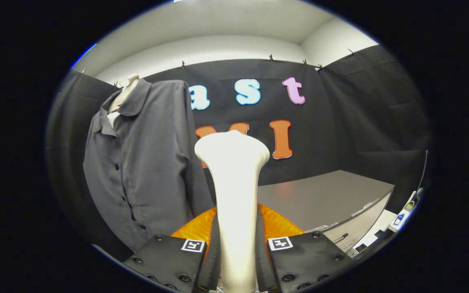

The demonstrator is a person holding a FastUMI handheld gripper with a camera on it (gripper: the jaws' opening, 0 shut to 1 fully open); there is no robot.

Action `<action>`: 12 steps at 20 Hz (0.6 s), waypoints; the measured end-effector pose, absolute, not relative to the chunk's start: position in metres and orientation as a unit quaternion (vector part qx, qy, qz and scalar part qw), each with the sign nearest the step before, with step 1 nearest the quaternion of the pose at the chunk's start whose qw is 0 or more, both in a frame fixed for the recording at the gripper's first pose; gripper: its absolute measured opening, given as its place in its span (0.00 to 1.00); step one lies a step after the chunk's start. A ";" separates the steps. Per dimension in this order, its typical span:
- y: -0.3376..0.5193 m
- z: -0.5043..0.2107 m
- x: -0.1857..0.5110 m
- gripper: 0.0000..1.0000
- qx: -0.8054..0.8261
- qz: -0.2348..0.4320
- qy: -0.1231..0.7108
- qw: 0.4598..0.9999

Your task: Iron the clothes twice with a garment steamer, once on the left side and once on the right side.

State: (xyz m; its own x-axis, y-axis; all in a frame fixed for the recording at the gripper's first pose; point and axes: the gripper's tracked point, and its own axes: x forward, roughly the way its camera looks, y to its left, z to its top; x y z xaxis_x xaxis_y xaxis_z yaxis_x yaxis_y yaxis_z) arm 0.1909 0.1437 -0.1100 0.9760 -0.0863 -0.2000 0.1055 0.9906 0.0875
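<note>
Your hand-held gripper [236,260] is clamped on the garment steamer [234,195], both fingers [169,256] pressing against the sides of its pale handle, so the opening is only as wide as that handle. The steamer stands upright between the fingers, its neck rising and flaring into a broad rounded head [232,148] just ahead of you.

Left of the steamer head hangs the shirt [145,162], a dark grey buttoned one with a collar, dressed on a pale mannequin [125,91] whose neck pokes out at the top. The shirt faces you with its row of buttons [122,183] running down the front, and its near sleeve drops just beside the steamer's neck; you can't tell whether the two touch.

Right of the steamer and beyond it sits a grey surface [332,195], bare on top. Further right of that, low down, there's a small clutter of items [401,215] too tiny to make out.

There's no container to report around the steamer.
</note>
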 end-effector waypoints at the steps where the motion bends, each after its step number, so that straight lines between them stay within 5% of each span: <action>1: 0.160 -0.100 0.174 0.43 0.049 -0.040 0.084 0.994; 6: 0.247 -0.069 0.143 0.42 0.051 -0.003 0.035 0.998; 12: 0.317 -0.082 0.185 0.42 0.044 0.038 0.038 0.998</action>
